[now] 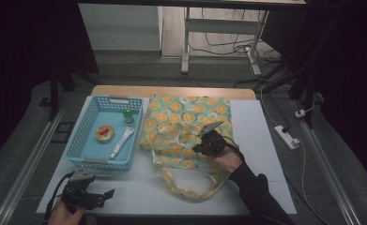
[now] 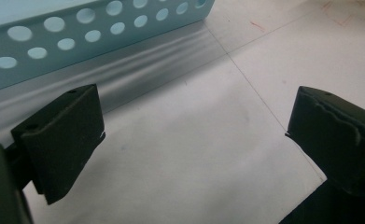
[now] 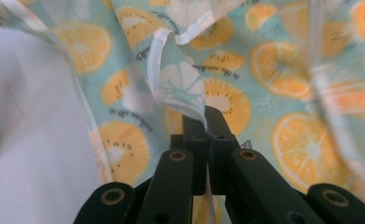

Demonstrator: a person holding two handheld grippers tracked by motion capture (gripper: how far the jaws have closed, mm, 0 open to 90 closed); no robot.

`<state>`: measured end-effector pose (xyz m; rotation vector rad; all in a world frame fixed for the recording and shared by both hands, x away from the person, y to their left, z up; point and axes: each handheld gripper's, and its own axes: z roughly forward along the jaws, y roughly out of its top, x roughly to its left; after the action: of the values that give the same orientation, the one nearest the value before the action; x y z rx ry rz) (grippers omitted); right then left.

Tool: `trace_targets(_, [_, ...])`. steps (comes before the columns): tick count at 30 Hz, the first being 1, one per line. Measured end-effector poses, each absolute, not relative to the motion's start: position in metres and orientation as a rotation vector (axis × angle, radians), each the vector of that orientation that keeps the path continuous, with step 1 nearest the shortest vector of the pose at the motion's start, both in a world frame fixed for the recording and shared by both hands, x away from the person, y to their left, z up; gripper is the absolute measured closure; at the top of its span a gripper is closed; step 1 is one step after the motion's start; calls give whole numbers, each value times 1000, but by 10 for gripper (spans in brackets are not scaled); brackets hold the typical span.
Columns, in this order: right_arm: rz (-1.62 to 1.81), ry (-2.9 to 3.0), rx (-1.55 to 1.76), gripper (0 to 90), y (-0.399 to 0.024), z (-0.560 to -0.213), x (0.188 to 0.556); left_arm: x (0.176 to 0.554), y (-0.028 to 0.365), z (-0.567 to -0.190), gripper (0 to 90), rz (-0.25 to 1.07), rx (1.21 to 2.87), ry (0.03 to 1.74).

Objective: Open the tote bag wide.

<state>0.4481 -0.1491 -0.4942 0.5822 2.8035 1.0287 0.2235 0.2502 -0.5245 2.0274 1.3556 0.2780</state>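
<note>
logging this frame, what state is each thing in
bag: flat on table, edge pinched and lifted
right claw: shut on bag
left claw: open, holds nothing
basket: upright, holds three things
tube: lying in basket
green bottle: upright in basket
round tin: flat in basket

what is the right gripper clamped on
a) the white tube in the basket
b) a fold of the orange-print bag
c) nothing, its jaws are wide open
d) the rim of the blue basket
b: in the right gripper view the right gripper has its jaws pressed together on a hemmed fold of the orange-print bag, with the blue basket and its white tube off to the side in the high view.
</note>
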Motion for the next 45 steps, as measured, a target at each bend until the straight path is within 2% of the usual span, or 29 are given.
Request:
trace_targets(16, [1158,2760,573,898,-133,-460,454,223,252,-524,33,271,2008,1359])
trace_targets(45, [1296,2666,582,898,-131,-410,463,223,255,-524,21,260,1983,1367])
